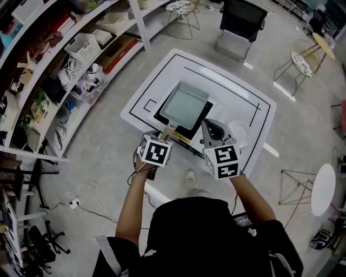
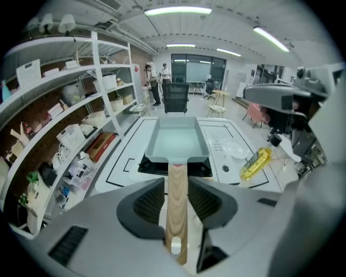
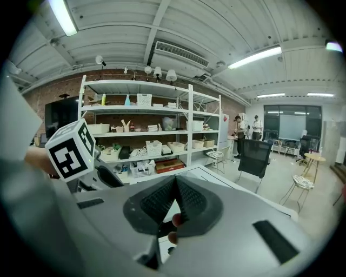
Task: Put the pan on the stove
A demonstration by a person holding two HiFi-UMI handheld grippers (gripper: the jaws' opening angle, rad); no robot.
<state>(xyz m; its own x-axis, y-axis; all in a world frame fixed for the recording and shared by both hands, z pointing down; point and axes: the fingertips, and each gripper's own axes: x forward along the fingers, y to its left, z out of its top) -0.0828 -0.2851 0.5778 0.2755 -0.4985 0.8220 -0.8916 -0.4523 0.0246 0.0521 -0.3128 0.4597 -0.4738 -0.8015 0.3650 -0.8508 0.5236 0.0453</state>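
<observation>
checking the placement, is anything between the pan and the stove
Nothing visible. The pan sits directly on the black stove, and its wooden handle lies between the open jaws of the left gripper, unclamped.

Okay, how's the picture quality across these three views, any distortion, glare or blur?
Head view: evenly lit, sharp, mild bending at the edges. Left gripper view: strong fisheye, dark corners, bright ceiling lights, pan sharp. Right gripper view: same fisheye, shelves bow.
</observation>
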